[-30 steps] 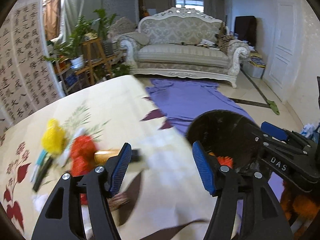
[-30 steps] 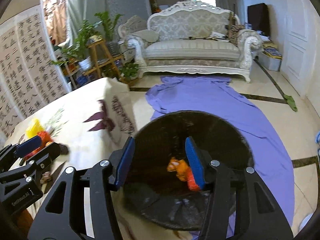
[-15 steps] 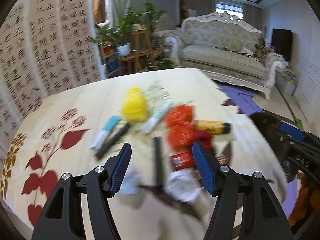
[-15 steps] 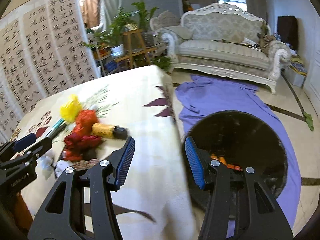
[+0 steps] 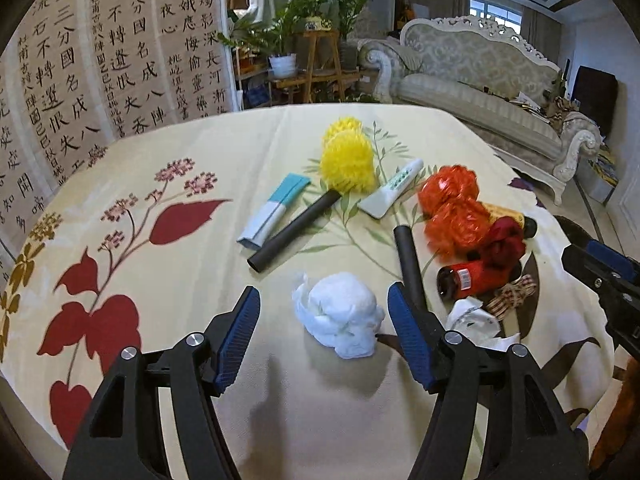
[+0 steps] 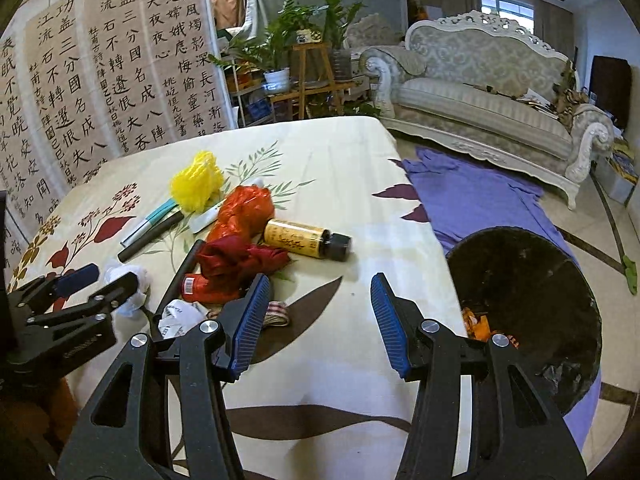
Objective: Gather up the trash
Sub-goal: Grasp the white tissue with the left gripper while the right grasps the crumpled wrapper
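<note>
A crumpled white tissue lies on the flowered tablecloth between the fingers of my left gripper. Its jaws are opening and the pads stand clear of the tissue. Beyond it sit an orange plastic wad, a dark red wad, a red bottle, a yellow-labelled bottle and crumpled paper. My right gripper hangs open over bare cloth near the table's right edge, nothing between its fingers. A black bin with orange scraps stands on the floor to the right.
A yellow mesh brush with a black handle, a teal-and-white pack, a white tube and a striped ribbon also lie on the table. A purple cloth covers the floor before a sofa. Calligraphy panels stand at the left.
Both views have swung left from the bin to the table. The left gripper now straddles the white tissue; the right one has left the bin's mouth and hangs over the table's edge.
</note>
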The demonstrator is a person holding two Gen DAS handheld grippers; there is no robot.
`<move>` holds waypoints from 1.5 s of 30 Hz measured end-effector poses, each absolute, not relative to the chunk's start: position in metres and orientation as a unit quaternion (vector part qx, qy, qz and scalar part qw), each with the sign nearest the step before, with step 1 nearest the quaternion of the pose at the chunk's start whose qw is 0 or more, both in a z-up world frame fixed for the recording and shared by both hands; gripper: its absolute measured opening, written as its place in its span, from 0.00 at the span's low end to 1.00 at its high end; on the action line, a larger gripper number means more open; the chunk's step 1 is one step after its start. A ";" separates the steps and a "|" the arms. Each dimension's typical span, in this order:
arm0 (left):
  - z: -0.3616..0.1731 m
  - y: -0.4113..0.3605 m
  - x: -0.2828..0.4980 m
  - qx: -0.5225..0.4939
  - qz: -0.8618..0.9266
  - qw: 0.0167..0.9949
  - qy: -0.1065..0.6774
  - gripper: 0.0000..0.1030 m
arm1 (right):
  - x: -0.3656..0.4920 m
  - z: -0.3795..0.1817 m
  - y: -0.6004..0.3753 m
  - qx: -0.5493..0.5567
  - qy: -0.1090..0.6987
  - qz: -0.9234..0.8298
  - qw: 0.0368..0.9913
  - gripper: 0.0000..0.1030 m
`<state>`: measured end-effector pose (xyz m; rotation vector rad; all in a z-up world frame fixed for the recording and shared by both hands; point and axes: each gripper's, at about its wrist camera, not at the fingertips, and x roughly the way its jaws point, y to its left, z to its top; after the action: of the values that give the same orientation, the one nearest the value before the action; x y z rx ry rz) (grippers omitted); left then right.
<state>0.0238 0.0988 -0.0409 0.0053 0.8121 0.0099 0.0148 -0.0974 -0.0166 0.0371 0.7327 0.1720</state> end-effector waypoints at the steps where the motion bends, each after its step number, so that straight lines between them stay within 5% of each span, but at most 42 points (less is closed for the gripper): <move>1: -0.043 0.100 0.024 0.002 0.005 0.918 0.396 0.59 | 0.014 -0.017 -0.096 0.016 0.358 0.085 0.930 0.50; 6: -0.045 0.102 0.022 -0.005 -0.017 0.916 0.400 0.36 | 0.014 -0.017 -0.088 0.010 0.360 0.090 0.929 0.50; 10: -0.042 0.102 0.016 -0.002 -0.020 0.920 0.392 0.32 | 0.012 -0.017 -0.080 0.006 0.360 0.096 0.928 0.50; 29: -0.028 0.158 -0.019 -0.022 0.039 0.927 0.373 0.31 | -0.011 -0.023 -0.017 -0.030 0.375 0.178 0.909 0.47; 31: -0.031 0.163 -0.021 -0.024 0.042 0.926 0.373 0.31 | -0.010 -0.028 -0.010 -0.036 0.383 0.184 0.904 0.38; 45: -0.041 0.174 -0.026 -0.035 0.045 0.924 0.378 0.31 | -0.005 -0.049 0.004 -0.053 0.402 0.182 0.896 0.24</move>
<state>-0.0265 0.1735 -0.0406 -0.0726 0.7748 0.0925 -0.0054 0.0045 -0.0494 -0.1101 0.8330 0.3771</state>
